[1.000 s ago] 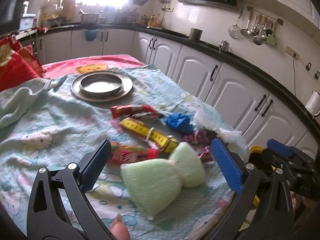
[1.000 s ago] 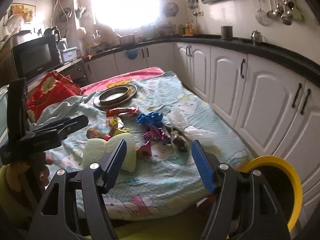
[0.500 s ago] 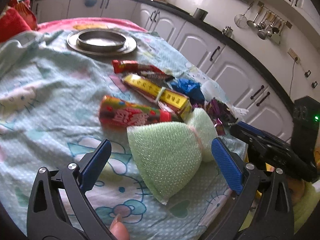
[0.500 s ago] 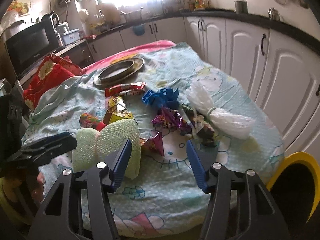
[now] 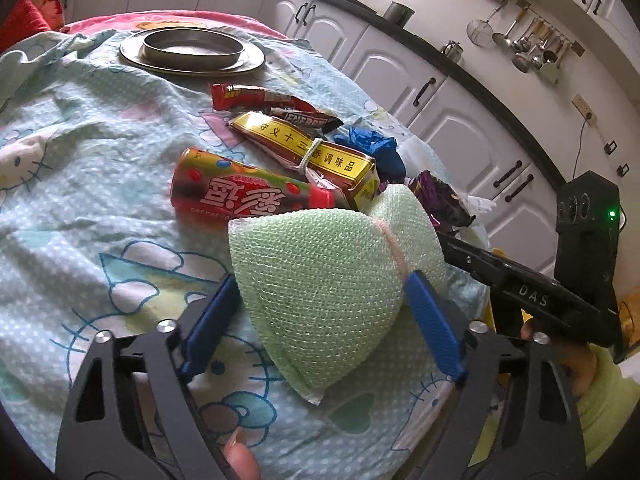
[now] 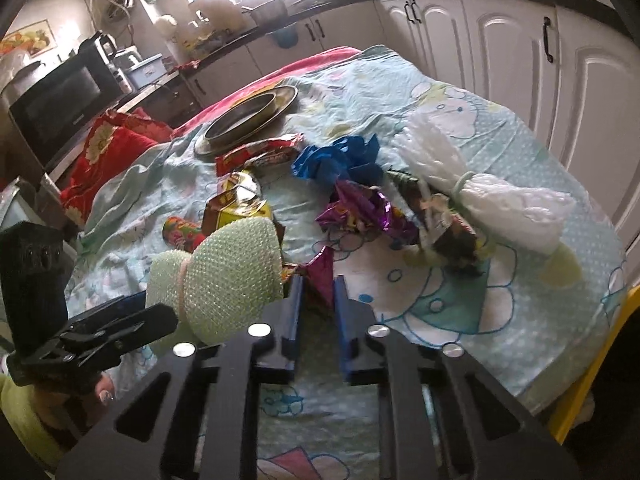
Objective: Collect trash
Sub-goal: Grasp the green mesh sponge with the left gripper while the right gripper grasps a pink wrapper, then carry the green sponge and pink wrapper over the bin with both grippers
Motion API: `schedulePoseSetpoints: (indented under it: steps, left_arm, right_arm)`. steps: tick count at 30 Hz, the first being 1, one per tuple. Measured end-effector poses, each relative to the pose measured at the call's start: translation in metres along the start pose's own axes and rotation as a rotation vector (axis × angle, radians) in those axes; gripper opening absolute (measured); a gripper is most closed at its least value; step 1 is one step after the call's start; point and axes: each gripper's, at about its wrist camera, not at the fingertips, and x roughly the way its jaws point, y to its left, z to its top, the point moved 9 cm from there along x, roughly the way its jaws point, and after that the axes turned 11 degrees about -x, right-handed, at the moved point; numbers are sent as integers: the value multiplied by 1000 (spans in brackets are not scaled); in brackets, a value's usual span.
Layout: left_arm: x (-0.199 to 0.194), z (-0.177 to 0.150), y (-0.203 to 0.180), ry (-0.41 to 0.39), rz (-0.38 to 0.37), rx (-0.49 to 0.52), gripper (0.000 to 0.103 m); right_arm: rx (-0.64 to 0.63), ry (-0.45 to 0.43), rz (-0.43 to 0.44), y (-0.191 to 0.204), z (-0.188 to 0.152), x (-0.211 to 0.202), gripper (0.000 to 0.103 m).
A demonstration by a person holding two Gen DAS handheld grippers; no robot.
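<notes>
Trash lies on a cartoon-print cloth [image 5: 80, 208]. A green bubble-wrap bundle [image 5: 320, 248] tied with a pink band sits between the blue pads of my left gripper [image 5: 322, 278]. Its jaws are closing and both pads touch the bundle's sides. My right gripper [image 6: 319, 284] is closing too, its pads nearly together on a dark red-purple foil wrapper [image 6: 322, 268] beside the bundle [image 6: 232, 264]. Further back lie a red candy tube [image 5: 248, 196], a yellow box [image 5: 304, 148], a red wrapper [image 5: 256, 98], blue crumpled plastic [image 6: 336, 156] and a tied white plastic bag [image 6: 480, 184].
A metal plate with a ring dish [image 5: 192, 56] stands at the far end of the cloth. A yellow bin rim [image 6: 592, 380] shows below the table's right edge. White cabinets [image 5: 460, 128] run along the right, and a red cushion [image 6: 108, 152] lies at the left.
Both grippers have come down toward the table. The left jaws narrowed around the green bundle. The right jaws went from wide open to almost together on the foil wrapper.
</notes>
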Motion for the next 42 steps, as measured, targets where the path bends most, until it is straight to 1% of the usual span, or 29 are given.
schedulePoseSetpoints:
  steps: [1,2,3,6,7,8,10,11,13,19,25,33,42]
  left_arm:
    - [0,0,0,3,-6,-1,68]
    - [-1,0,-1,5,-7,-1,68]
    - [-2,0,-3,4,-7,2,64]
    - [-6,0,-7,1,-9,17,59]
    - [-7,0,-8,0,-10,22,54]
    - [-9,0,-9,-2,-10,27,51]
    - [-13,0,-11,-10,-11,40,42]
    - [-15,1,-12,-13,-11,46,41]
    - [-18,1,-15,-21,-14,58,32]
    - [-30,0,-24,-36,-27,95,26]
    - [-44,4,-35,-60,-50,128,22]
    - [-66,10,-53,-104,-81,170,22]
    - [-87,22,-76,-164,-93,203,22]
  right_arm:
    - [-6,-2,-1,1,0,-1,13]
    - [-13,-5,-6,3,0,-2,13]
    - [-21,-7,-11,4,0,-3,12]
    - [-43,-19,-37,7,2,-8,12]
    - [-49,-25,-45,8,2,-10,11]
    - [-52,-28,-50,8,3,-12,11]
    - [-65,-32,-70,7,4,-16,10]
    - [-68,-34,-80,6,4,-17,10]
    - [-61,-34,-83,4,3,-19,10]
    - [-57,-34,-91,1,0,-23,10]
    - [-71,-50,-102,4,2,-30,10]
    - [-76,-82,-115,4,6,-48,10]
    - [-102,-159,-159,2,21,-88,10]
